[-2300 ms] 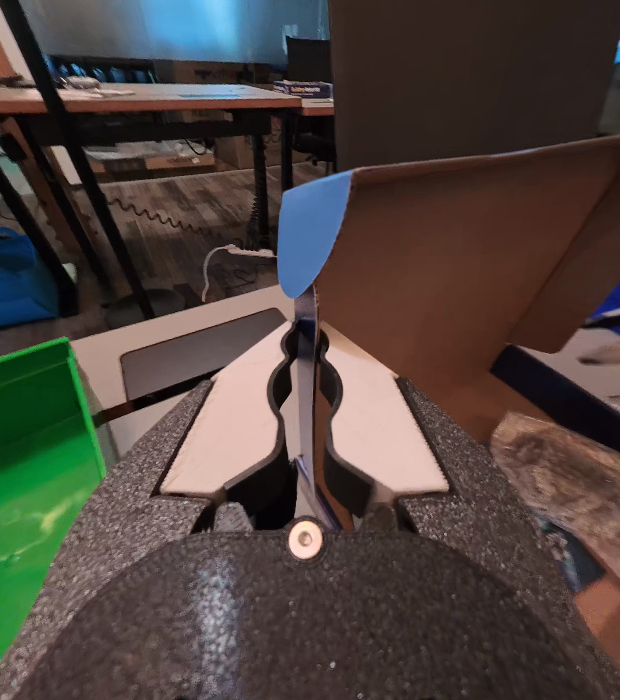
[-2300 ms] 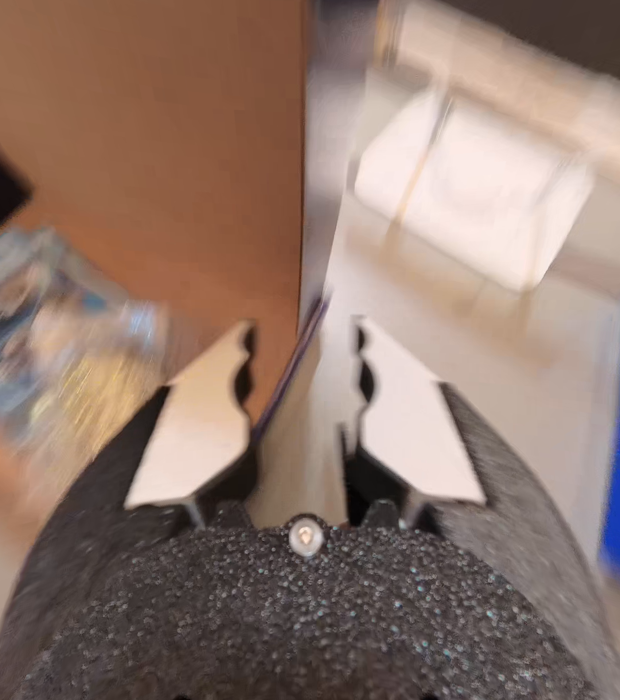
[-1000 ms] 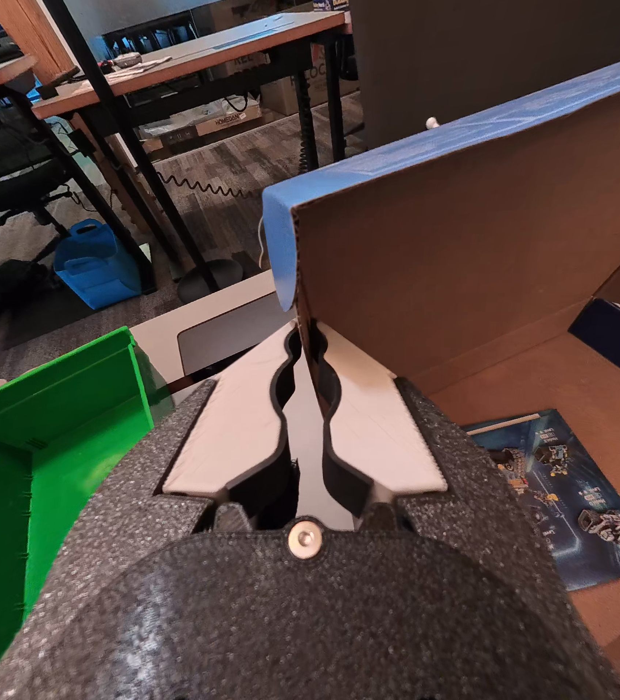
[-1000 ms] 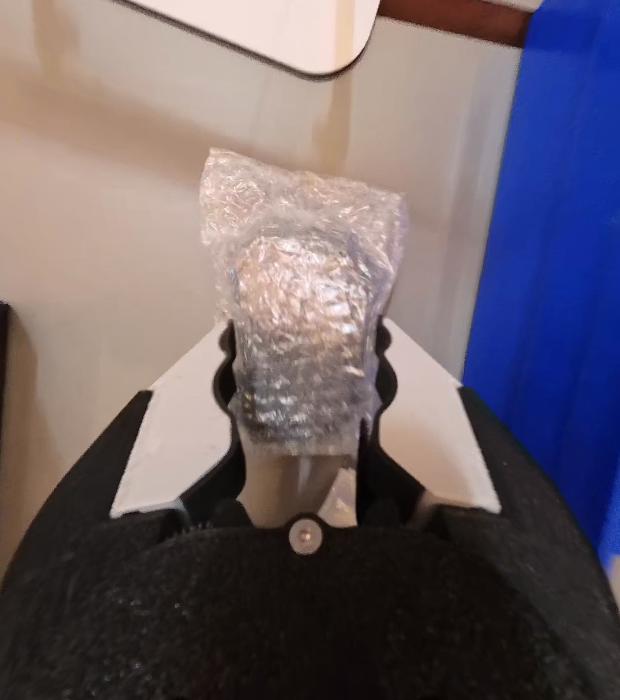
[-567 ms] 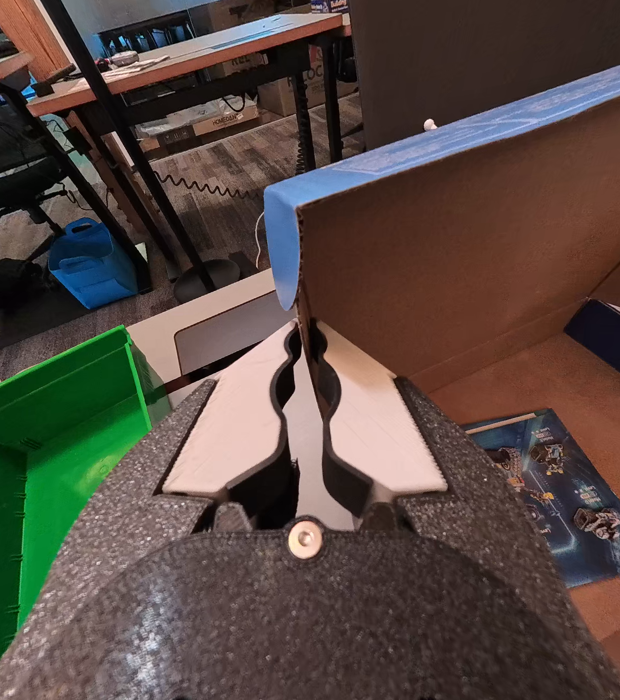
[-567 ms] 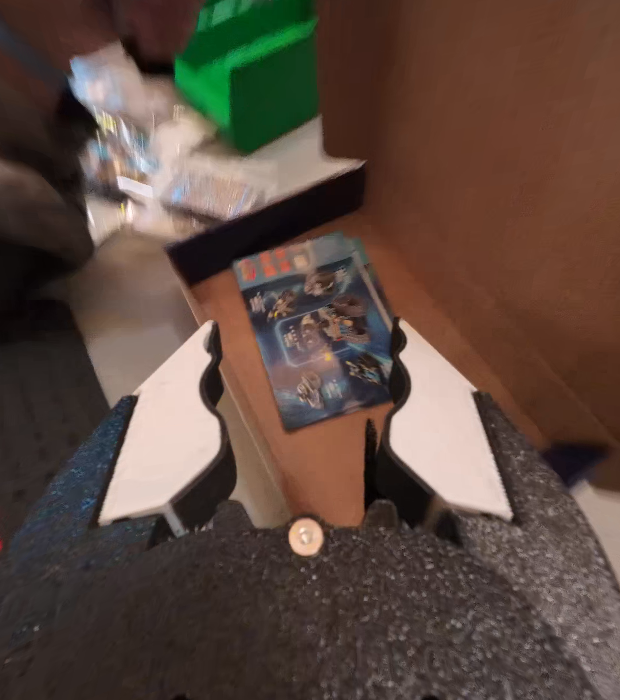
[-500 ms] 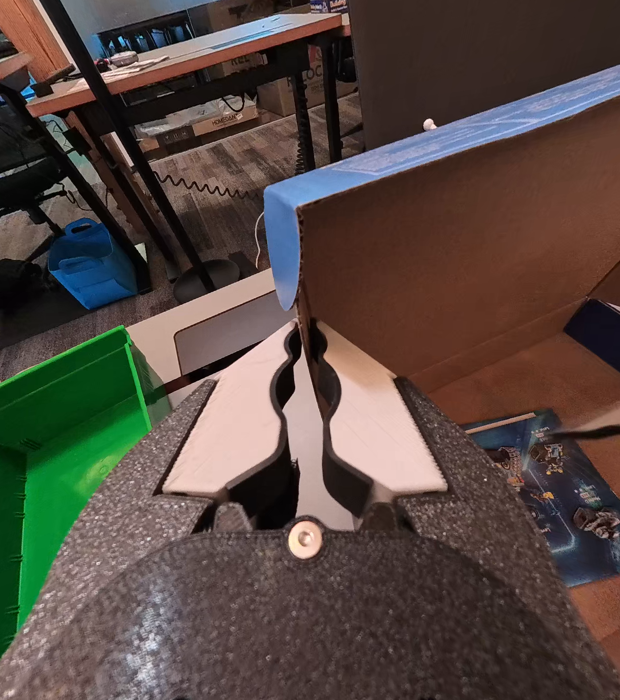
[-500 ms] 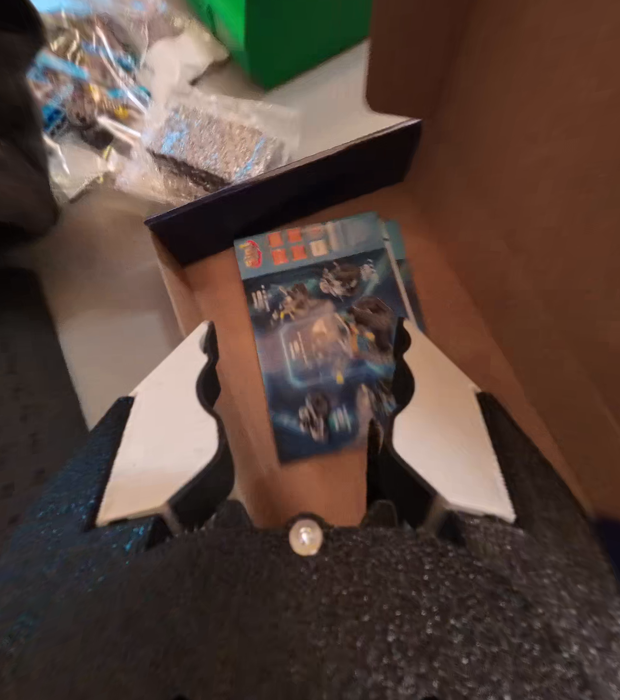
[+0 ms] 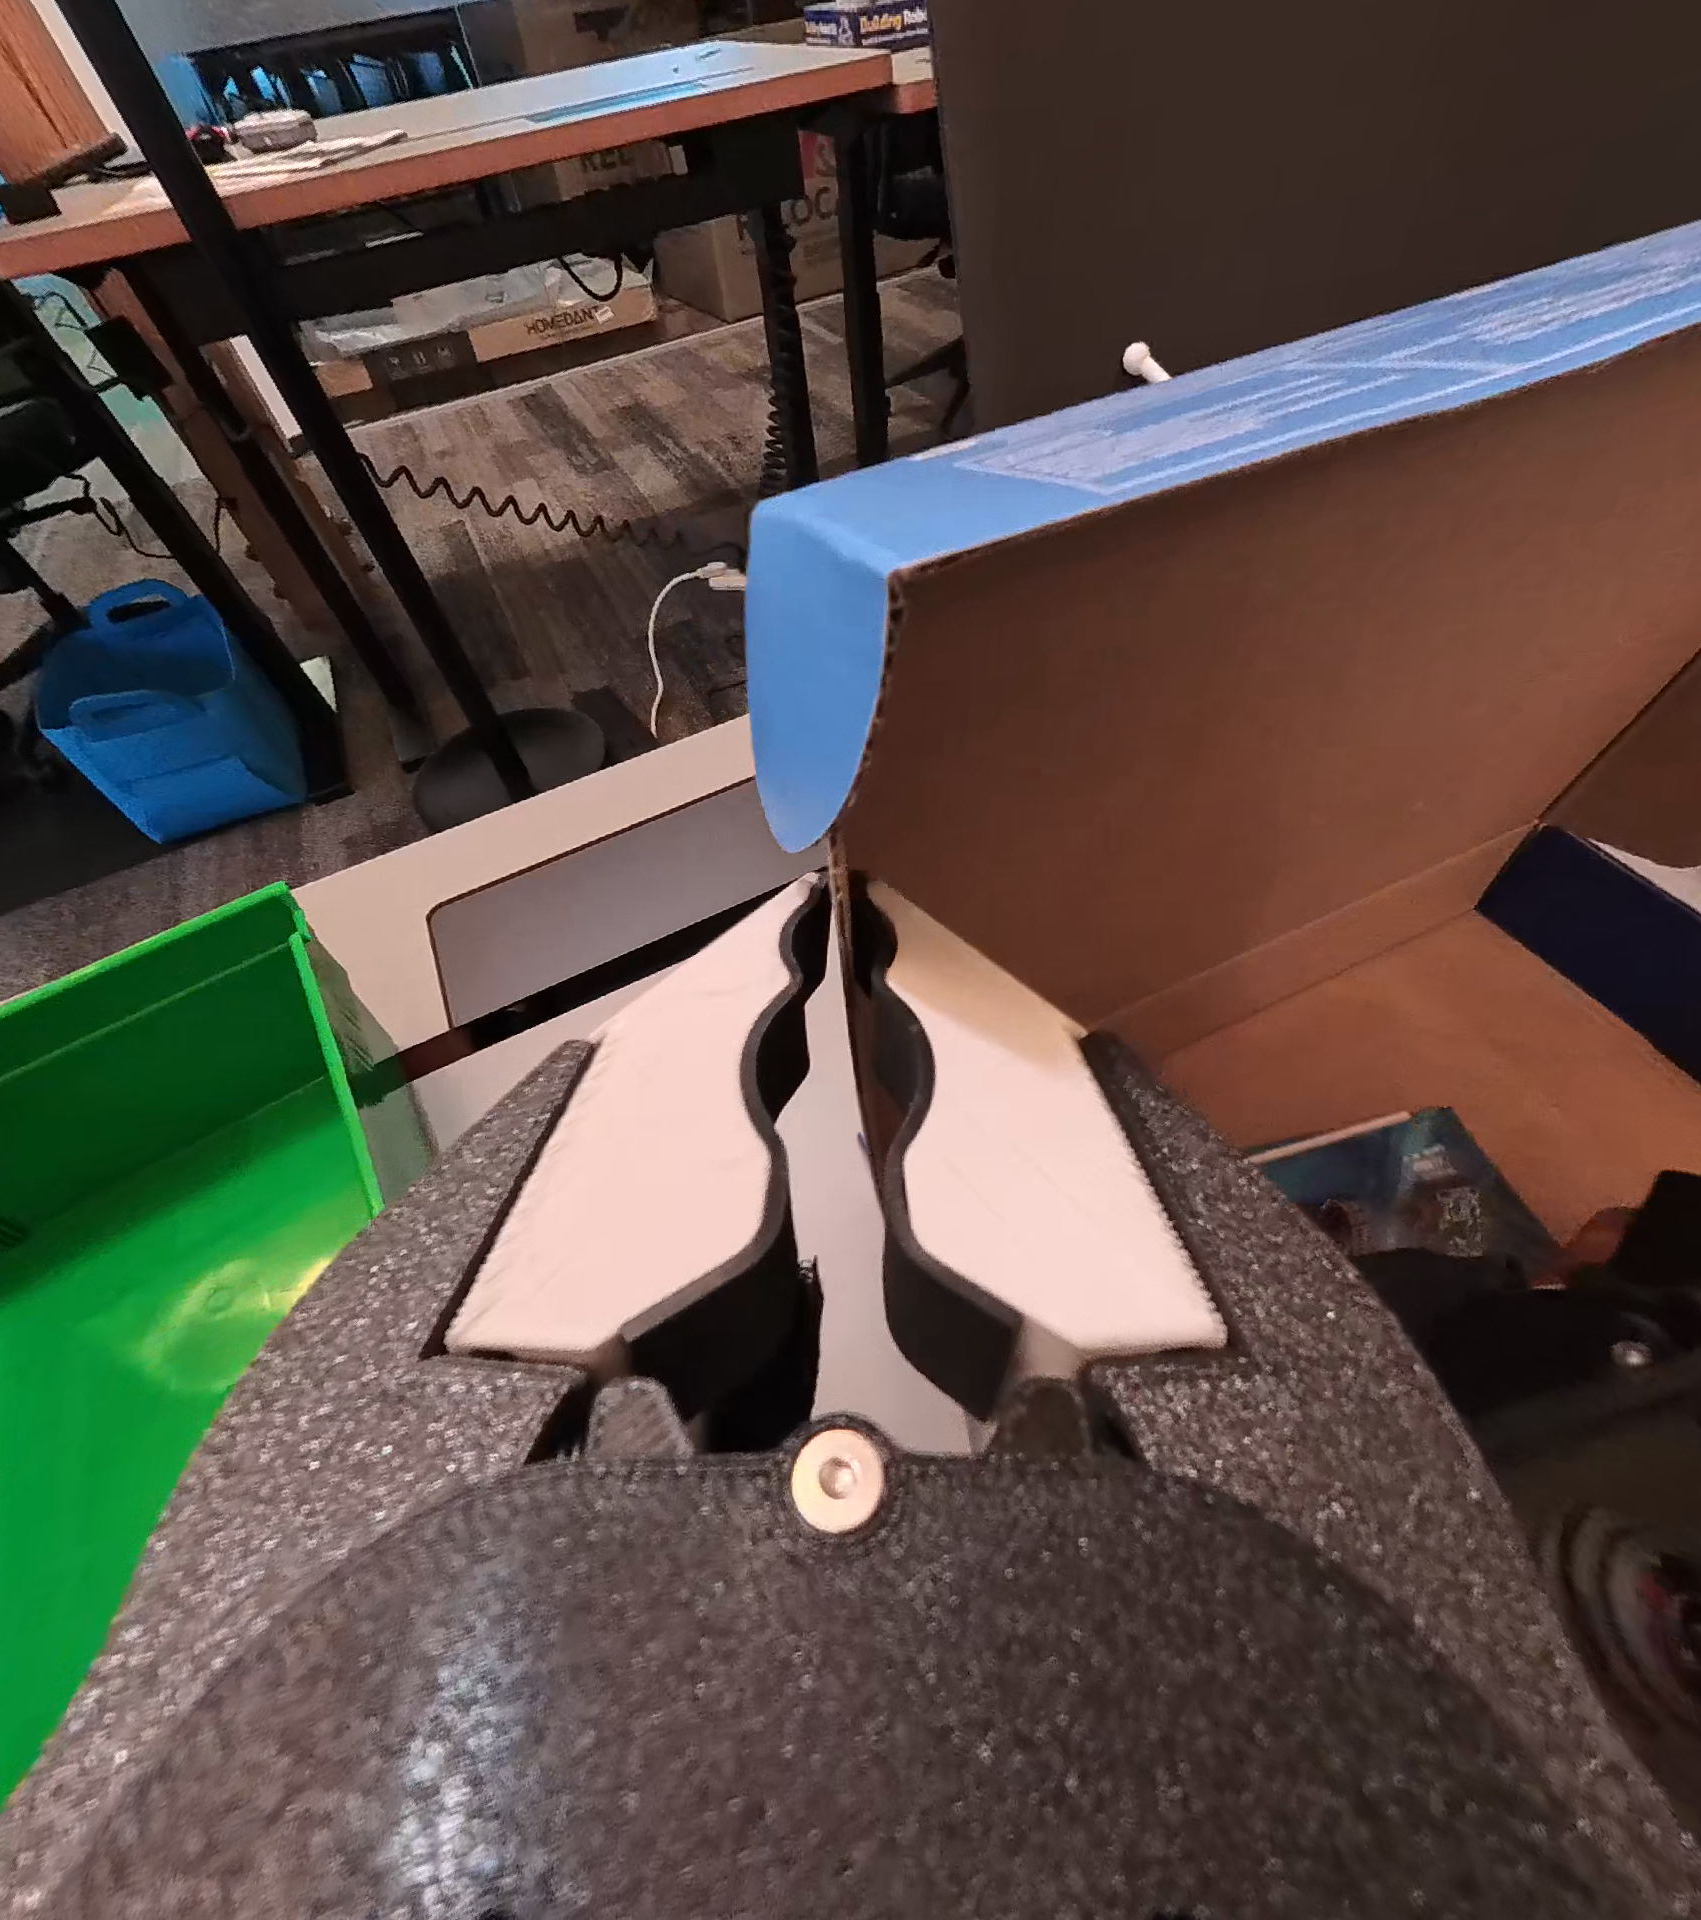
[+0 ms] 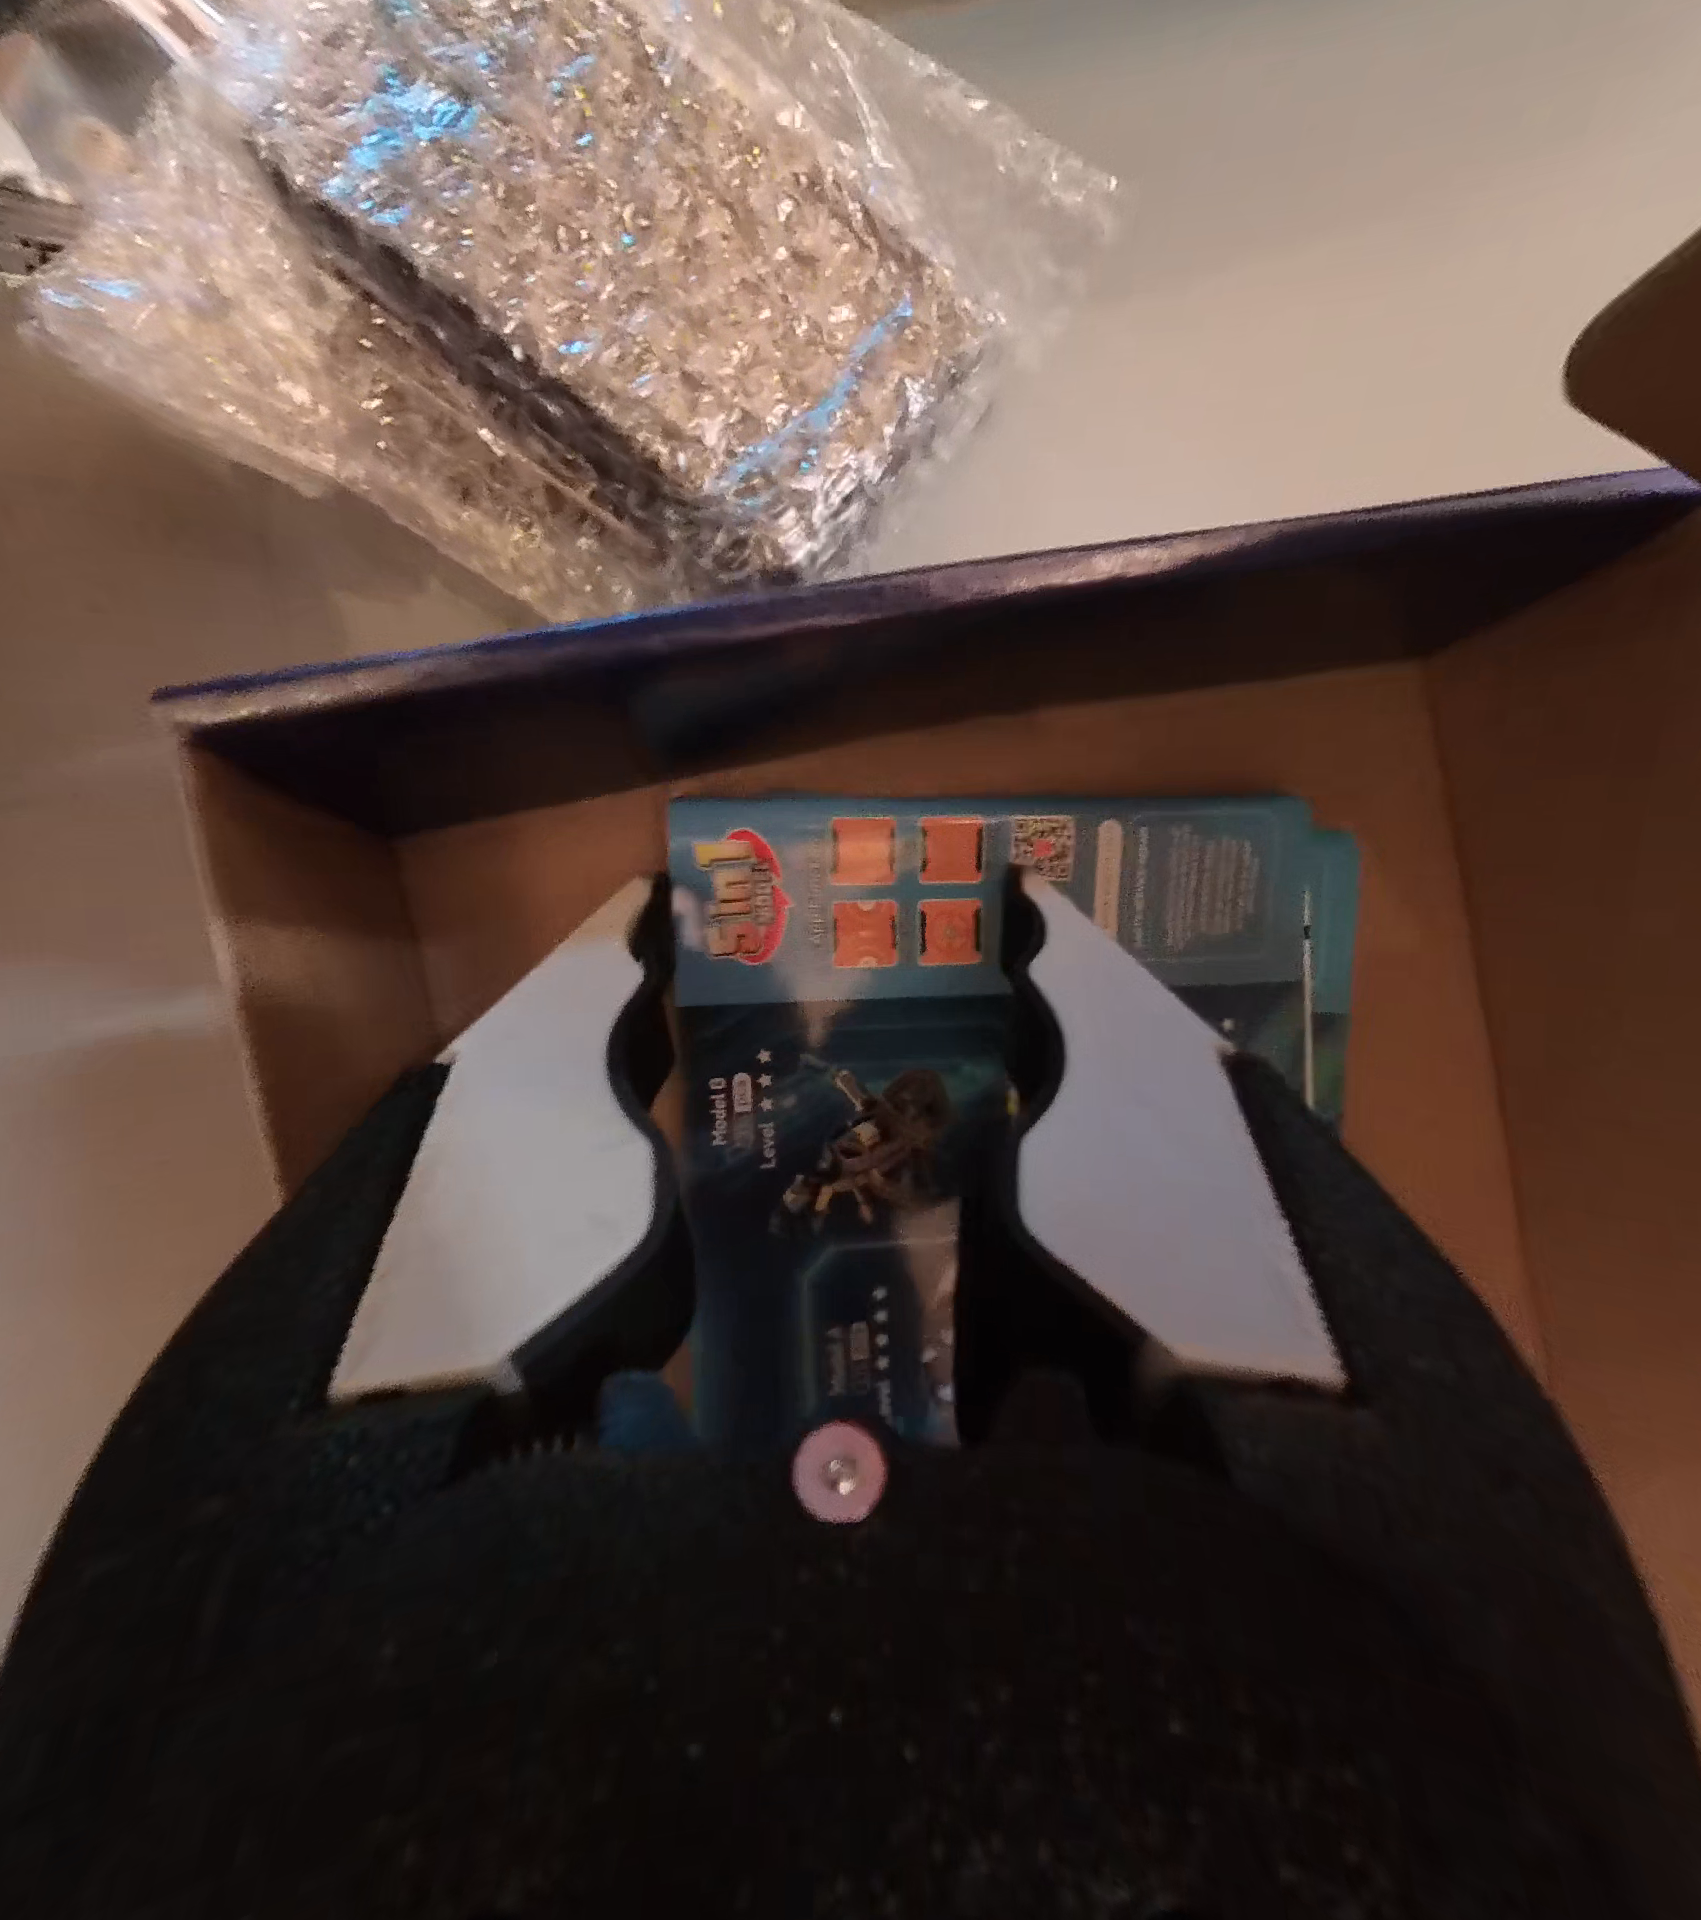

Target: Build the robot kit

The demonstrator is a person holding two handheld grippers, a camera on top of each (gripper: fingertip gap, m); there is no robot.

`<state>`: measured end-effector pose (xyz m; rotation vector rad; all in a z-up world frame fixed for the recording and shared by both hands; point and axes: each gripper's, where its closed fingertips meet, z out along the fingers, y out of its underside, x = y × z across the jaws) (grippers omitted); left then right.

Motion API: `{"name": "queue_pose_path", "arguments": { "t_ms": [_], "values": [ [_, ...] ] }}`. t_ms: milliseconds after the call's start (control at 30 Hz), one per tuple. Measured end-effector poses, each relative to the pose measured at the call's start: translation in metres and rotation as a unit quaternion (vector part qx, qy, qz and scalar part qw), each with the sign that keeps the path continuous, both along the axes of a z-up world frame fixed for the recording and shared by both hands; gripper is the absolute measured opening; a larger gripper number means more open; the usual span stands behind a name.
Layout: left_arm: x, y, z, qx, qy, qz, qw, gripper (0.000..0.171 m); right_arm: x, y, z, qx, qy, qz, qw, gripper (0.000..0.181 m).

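Observation:
My left gripper is shut on the edge of a cardboard box's raised lid, brown inside and blue outside, holding it upright. My right gripper is open and empty, pointing down into the open box, just above a blue printed booklet lying on the box floor. The booklet and the right gripper's body also show at the right of the left wrist view. A bubble-wrapped packet lies on the white table beyond the box's dark blue wall.
A green plastic bin stands left of the left gripper. The white table carries the box. Beyond its edge are desks, a blue bag on the floor and cables. Tip to tip, the grippers are about 25 cm apart. The left gripper is farther from the bubble-wrapped packet, some 25 cm, than the right, some 9 cm.
My right gripper had a bubble-wrapped packet between its fingers a second ago; now it is empty, open, and has swung over into the box above the booklet. The left gripper has kept its hold on the lid.

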<state>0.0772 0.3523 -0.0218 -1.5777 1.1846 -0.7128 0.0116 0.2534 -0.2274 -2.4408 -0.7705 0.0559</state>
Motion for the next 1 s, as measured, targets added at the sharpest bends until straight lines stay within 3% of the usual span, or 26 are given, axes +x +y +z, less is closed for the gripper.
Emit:
{"name": "queue_pose_path", "arguments": {
  "t_ms": [133, 200, 333, 533, 667, 867, 1000],
  "values": [
    [0.002, -0.003, -0.004, 0.000, 0.008, -0.007, 1.000, 0.002, 0.004, -0.007, 0.013, 0.025, -0.006, 0.015, 1.000, 0.016],
    [0.004, -0.004, -0.006, 0.005, 0.013, -0.008, 1.000, 0.003, 0.015, -0.008, 0.029, 0.054, -0.022, 0.012, 0.998, 0.006],
    [0.006, -0.005, -0.007, 0.016, 0.020, -0.006, 1.000, 0.003, 0.047, -0.017, 0.076, 0.111, -0.042, -0.018, 0.993, 0.002],
    [0.006, -0.006, -0.008, 0.018, 0.025, -0.012, 0.999, 0.003, 0.128, -0.045, 0.130, 0.175, -0.119, -0.100, 0.972, 0.002],
    [0.007, -0.007, -0.009, 0.030, 0.034, -0.012, 0.999, 0.003, 0.161, -0.059, 0.154, 0.210, -0.076, -0.142, 0.964, 0.001],
    [0.007, -0.009, -0.012, 0.030, 0.044, -0.014, 0.998, 0.005, 0.170, -0.081, 0.180, 0.255, 0.016, -0.149, 0.955, 0.001],
    [-0.009, -0.003, -0.052, 0.062, 0.178, 0.000, 0.982, 0.045, 0.184, -0.085, 0.190, 0.269, 0.038, -0.156, 0.950, 0.001]
  ]
}}
